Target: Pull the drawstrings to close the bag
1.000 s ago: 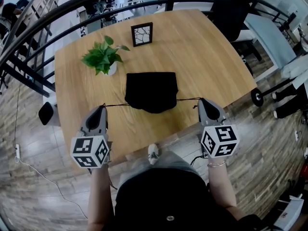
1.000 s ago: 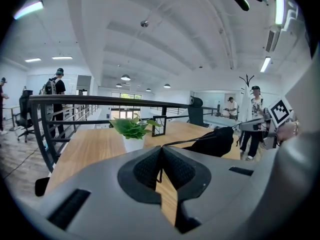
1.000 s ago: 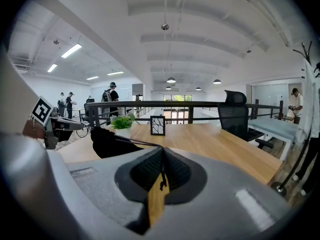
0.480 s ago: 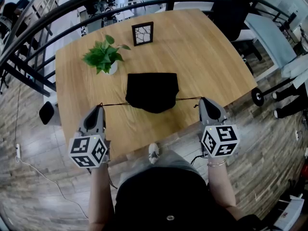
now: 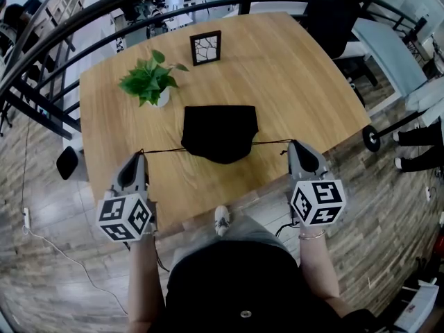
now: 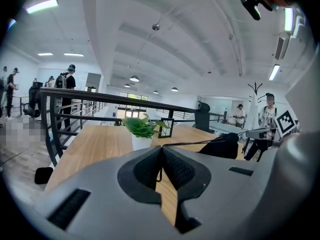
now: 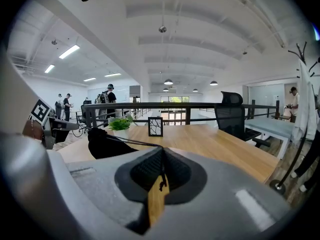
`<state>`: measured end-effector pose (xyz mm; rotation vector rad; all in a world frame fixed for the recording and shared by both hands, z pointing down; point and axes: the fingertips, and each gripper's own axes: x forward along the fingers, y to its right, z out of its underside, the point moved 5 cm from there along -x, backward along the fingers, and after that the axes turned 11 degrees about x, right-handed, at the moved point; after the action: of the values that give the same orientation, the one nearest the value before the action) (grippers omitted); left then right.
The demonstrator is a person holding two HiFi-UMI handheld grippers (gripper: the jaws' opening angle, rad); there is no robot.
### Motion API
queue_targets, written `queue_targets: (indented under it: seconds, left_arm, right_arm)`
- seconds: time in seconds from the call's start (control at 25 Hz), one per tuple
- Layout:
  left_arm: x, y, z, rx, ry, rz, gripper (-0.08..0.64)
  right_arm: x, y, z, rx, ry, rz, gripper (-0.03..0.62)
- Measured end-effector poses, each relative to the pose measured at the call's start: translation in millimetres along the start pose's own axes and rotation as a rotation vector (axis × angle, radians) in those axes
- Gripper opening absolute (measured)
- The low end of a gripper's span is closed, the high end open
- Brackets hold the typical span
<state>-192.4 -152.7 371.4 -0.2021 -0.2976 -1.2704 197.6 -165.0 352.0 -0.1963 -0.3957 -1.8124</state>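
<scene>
A black drawstring bag (image 5: 220, 132) lies on the wooden table (image 5: 291, 82), its gathered mouth toward me. One thin black drawstring (image 5: 163, 151) runs taut from the bag's left side to my left gripper (image 5: 142, 153), which is shut on its end. The other drawstring (image 5: 272, 143) runs right to my right gripper (image 5: 290, 144), shut on that end. In the left gripper view the string (image 6: 200, 143) leads from the closed jaws to the bag (image 6: 223, 146). In the right gripper view the string (image 7: 132, 143) leads left to the bag (image 7: 106, 144).
A potted green plant (image 5: 148, 82) stands behind the bag at the left, and a small black picture frame (image 5: 205, 48) at the table's far edge. A black railing (image 5: 104, 9) curves round the far side. An office chair (image 5: 333, 12) stands at the far right.
My left gripper has drawn a little to the left and toward me, rolling slightly. The bag has shifted a touch. The right gripper stays put.
</scene>
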Motion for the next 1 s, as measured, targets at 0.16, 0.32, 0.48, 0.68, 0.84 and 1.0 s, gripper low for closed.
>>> queue_targets:
  seconds: [0.16,0.32,0.48,0.68,0.84,1.0]
  left_arm:
    - [1,-1,2,-0.012,-0.008,-0.003,0.025]
    - [3,-1,10,-0.026,-0.035,-0.006,0.025]
    - [8,1,17,-0.022,-0.069,0.003,0.025]
    - [18,12,22,0.007,-0.114,0.049,0.025]
    - [28,22,37,0.023,-0.177,0.094,0.025]
    - [34,28,55,0.026,-0.241,0.116,0.025]
  right_arm:
    - [2,0,2,0.007,-0.007,0.003,0.0]
    - [7,-2,9,0.017,-0.042,-0.027,0.0]
    - [12,-5,22,0.018,-0.099,-0.048,0.002]
    - [17,-7,41,0.048,-0.157,-0.052,0.002]
    - [22,-10,58,0.066,-0.218,-0.068,0.002]
    - [24,-23,81,0.07,-0.287,-0.117,0.002]
